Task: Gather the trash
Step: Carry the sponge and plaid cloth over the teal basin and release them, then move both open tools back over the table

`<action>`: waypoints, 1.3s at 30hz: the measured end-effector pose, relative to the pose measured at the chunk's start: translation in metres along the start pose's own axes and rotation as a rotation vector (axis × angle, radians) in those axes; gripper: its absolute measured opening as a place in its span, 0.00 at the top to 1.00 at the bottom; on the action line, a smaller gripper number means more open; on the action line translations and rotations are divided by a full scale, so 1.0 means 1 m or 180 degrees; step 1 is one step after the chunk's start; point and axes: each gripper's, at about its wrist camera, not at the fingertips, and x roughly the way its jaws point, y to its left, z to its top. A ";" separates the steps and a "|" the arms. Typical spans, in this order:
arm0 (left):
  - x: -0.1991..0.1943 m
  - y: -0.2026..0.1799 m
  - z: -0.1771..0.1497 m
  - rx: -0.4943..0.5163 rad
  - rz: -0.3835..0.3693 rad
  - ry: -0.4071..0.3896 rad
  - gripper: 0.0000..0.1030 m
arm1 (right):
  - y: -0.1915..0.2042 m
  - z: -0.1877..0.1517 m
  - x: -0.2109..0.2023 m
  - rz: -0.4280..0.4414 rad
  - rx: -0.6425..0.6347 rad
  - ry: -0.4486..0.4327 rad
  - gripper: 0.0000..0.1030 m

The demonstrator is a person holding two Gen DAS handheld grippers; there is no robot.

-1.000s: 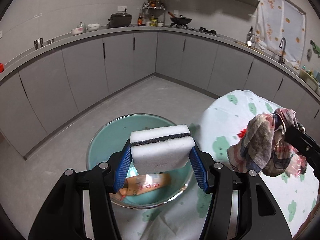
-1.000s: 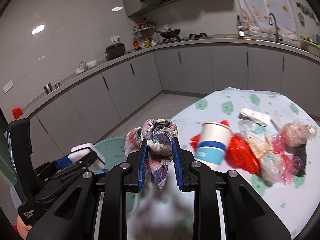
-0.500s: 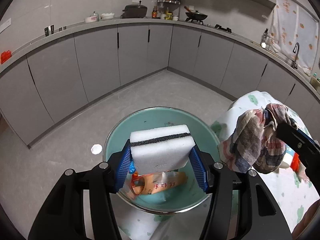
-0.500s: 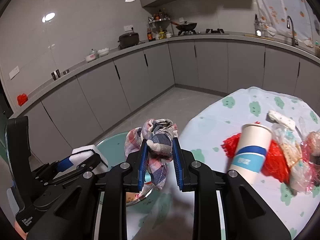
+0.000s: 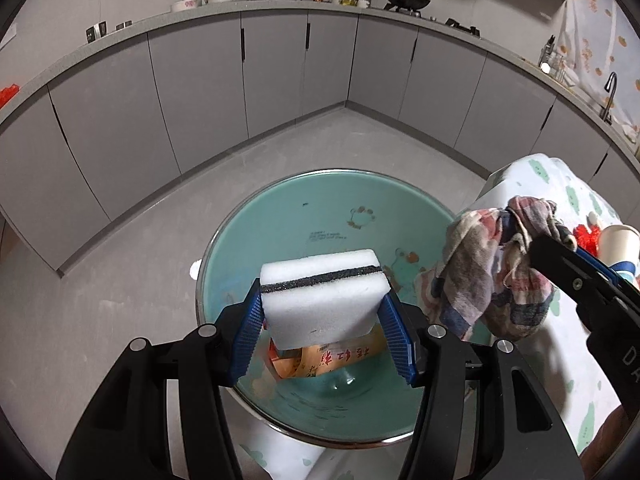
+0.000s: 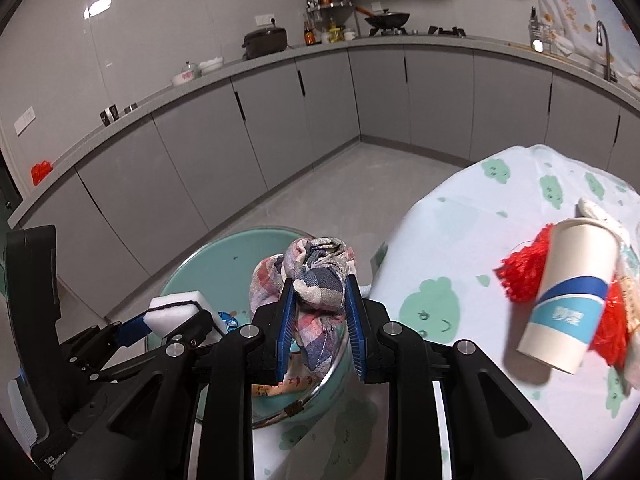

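Observation:
My left gripper (image 5: 322, 312) is shut on a white sponge (image 5: 324, 294) with a black middle stripe and holds it over a teal basin (image 5: 320, 216). An orange printed wrapper (image 5: 320, 360) lies in the basin's bottom. My right gripper (image 6: 318, 304) is shut on a crumpled plaid cloth (image 6: 316, 276), which hangs over the basin's (image 6: 216, 256) right rim. In the left wrist view the cloth (image 5: 492, 272) and the right gripper's black body show at the right. In the right wrist view the sponge (image 6: 180, 312) shows at the lower left.
A table with a white cloth printed with green clouds (image 6: 460, 248) stands to the right. On it lie a white and blue paper cup (image 6: 568, 292), red shredded plastic (image 6: 524, 272) and other wrappers. Grey cabinets and a counter (image 5: 240, 16) ring the grey floor.
Both grippers have moved left and down toward the basin with sponge and cloth still gripped. The basin looks larger and more centred. The table and cup have slid to the right.

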 end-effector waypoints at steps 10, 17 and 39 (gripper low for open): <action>0.018 0.002 -0.002 0.0011 0.0037 0.0123 0.46 | 0.003 -0.002 0.027 0.0122 0.0030 0.0171 0.72; 0.019 0.004 -0.003 -0.0012 0.0074 0.0154 0.42 | 0.003 -0.004 0.026 0.0185 0.0042 0.0143 0.65; -0.038 -0.033 0.002 0.0168 0.0260 -0.0221 0.05 | -0.042 -0.015 -0.063 -0.0054 0.0237 -0.0311 0.56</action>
